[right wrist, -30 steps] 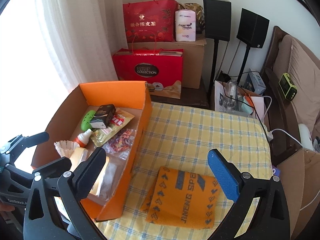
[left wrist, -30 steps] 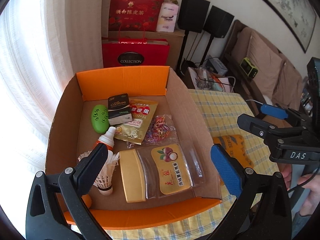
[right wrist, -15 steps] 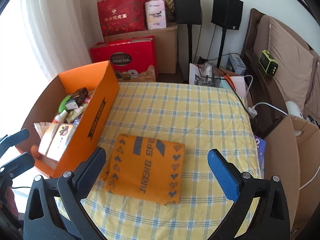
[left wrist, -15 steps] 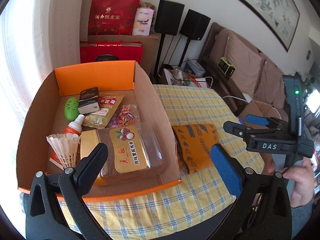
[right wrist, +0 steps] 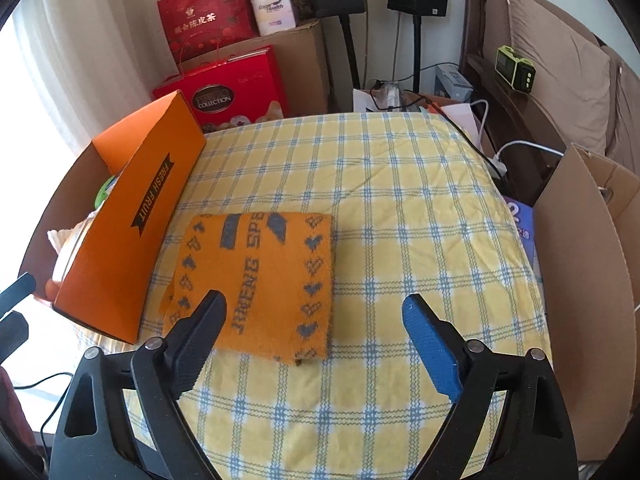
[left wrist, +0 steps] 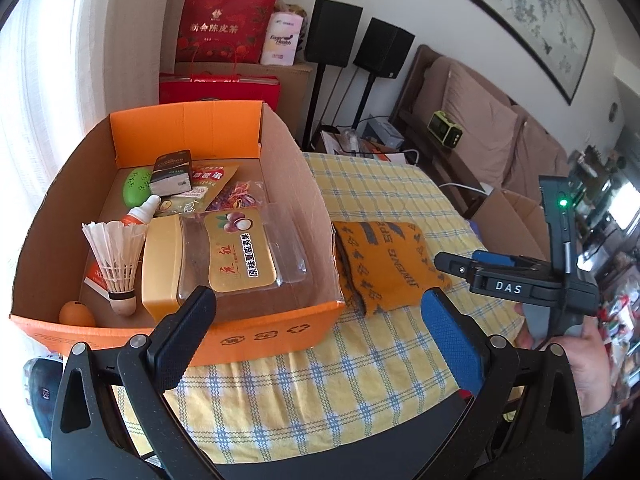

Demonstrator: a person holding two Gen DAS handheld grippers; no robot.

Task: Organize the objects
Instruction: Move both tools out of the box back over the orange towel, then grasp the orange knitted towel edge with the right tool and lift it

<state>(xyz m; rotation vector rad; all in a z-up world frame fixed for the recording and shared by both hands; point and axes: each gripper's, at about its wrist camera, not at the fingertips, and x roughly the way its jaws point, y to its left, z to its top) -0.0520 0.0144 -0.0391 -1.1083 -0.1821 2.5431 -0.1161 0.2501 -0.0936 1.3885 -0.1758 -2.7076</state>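
Observation:
A folded orange towel (right wrist: 260, 276) with grey lettering lies on the yellow checked tablecloth (right wrist: 400, 200), right beside the orange cardboard box (right wrist: 132, 232). My right gripper (right wrist: 314, 302) hangs low over the towel's near edge with its jaws closing; the pads do not touch the cloth. In the left wrist view the right gripper (left wrist: 458, 258) hovers over the towel (left wrist: 384, 264). My left gripper (left wrist: 316, 304) stands open and empty in front of the box (left wrist: 256, 336). The box holds a shuttlecock (left wrist: 116, 260), a gold snack packet (left wrist: 240, 252) and several small items.
A tall brown cardboard box (right wrist: 580, 280) stands at the table's right edge. Red gift bags (right wrist: 232, 88), a brown carton and two black speakers on stands sit behind the table. A sofa (left wrist: 480, 136) runs along the right wall. A person's hand (left wrist: 592, 356) holds the right gripper.
My left gripper has drawn back from over the box to its front wall. The right gripper has come down and closer to the towel, and its jaws have narrowed a little.

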